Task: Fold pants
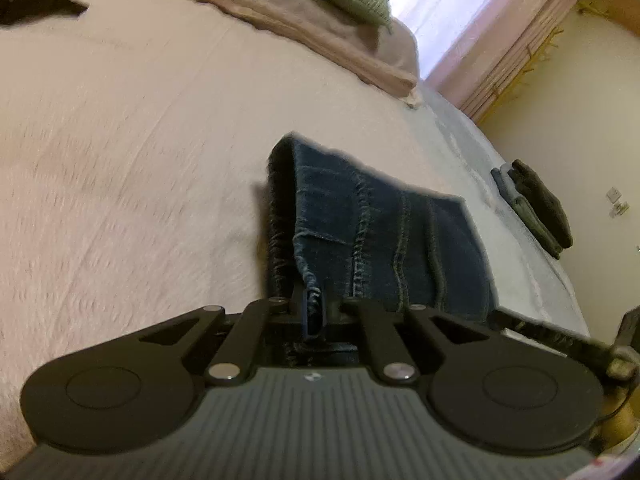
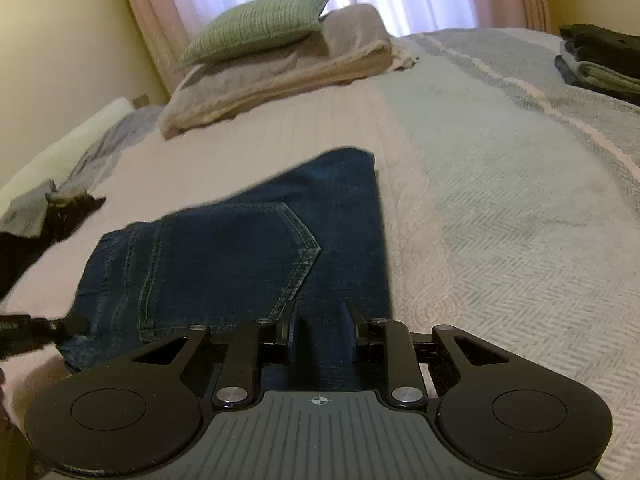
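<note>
Denim pants [image 2: 224,256], dark blue, lie partly folded on the bed [image 2: 500,200], back pocket facing up, with the near edge raised off the cover by both claws. The left claw [image 1: 314,312] is closed tight on a bunched edge of the fabric near the waistband, with cloth visibly pinched between its fingers. The right claw [image 2: 320,336] stands partly open; denim runs between its pads [image 2: 295,336], but the jaws show a gap, so a firm grip there cannot be confirmed. Judging by the thick seams and doubled layers, the material is heavy, limp and non-slippery; it will sag between two hold points and keep a crease once pressed. Recommended hold points are the stitched edges and waistband, where several layers give the pads bulk to bite. A folded blanket [image 2: 280,76] and a green cushion [image 2: 256,24] sit well apart at the head of the bed, and a stack of folded clothes [image 2: 600,60] rests near the far right edge.
</note>
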Demonstrator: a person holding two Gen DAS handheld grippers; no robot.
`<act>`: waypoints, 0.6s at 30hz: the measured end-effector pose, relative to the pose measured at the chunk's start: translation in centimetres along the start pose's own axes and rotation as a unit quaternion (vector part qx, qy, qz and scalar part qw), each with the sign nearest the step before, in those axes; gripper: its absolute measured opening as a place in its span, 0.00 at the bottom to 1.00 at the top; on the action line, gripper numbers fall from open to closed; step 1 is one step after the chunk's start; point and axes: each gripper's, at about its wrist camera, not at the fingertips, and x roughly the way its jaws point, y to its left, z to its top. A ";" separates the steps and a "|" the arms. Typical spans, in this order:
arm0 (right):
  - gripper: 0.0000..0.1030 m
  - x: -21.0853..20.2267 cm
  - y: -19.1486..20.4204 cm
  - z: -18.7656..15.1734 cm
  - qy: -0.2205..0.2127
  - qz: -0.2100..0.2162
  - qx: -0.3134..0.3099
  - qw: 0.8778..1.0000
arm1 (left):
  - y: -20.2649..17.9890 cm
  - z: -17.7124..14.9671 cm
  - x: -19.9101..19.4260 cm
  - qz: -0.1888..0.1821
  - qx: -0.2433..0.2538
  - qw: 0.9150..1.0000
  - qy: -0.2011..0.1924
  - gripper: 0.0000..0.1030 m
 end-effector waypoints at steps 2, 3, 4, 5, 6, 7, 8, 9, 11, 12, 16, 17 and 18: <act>0.20 0.2 0.7 0.0 0.005 -0.015 -0.023 1.000 | -0.1 0.2 -0.2 -0.004 -0.010 1.000 -0.002 0.07; 0.20 0.2 1.1 0.1 0.008 -0.022 -0.039 0.999 | -0.5 0.5 -0.4 0.001 -0.009 1.000 -0.002 0.08; 0.20 0.1 1.3 0.2 0.012 -0.028 -0.049 0.998 | -1.0 0.8 -0.9 0.009 -0.002 1.000 -0.002 0.08; 0.20 -0.2 1.5 0.4 0.011 -0.035 -0.052 0.998 | -1.9 1.2 -1.6 0.023 0.017 1.000 -0.009 0.08; 0.20 -0.7 1.5 0.6 0.002 -0.038 -0.053 0.998 | -3.0 1.6 -2.5 0.044 0.045 0.998 -0.023 0.07; 0.20 -1.2 1.7 0.9 -0.012 -0.035 -0.054 0.998 | -4.0 2.1 -3.4 0.068 0.075 0.994 -0.042 0.06; 0.20 -1.7 1.8 1.4 -0.027 -0.024 -0.055 0.998 | -4.9 2.7 -4.0 0.084 0.094 0.990 -0.059 0.06; 0.20 -1.9 2.1 2.0 -0.037 -0.008 -0.055 0.998 | -5.7 3.4 -4.2 0.081 0.099 0.989 -0.067 0.05; 0.20 -1.5 3.2 3.0 -0.046 0.023 -0.062 0.997 | -7.3 4.7 -3.4 0.042 0.107 0.992 -0.058 0.06; 0.20 -1.0 4.0 3.5 -0.046 0.034 -0.071 0.996 | -8.4 5.1 -2.4 0.034 0.120 0.991 -0.050 0.06; 0.20 2.6 7.1 4.4 -0.028 0.042 -0.106 0.993 | -11.4 5.2 2.9 0.020 0.163 0.986 -0.009 0.06; 0.20 3.8 7.4 4.5 -0.027 0.041 -0.106 0.993 | -11.3 5.1 4.2 0.030 0.165 0.986 -0.007 0.06; 0.20 4.9 7.5 4.4 -0.027 0.035 -0.108 0.993 | -11.1 5.0 5.6 0.052 0.169 0.984 -0.002 0.05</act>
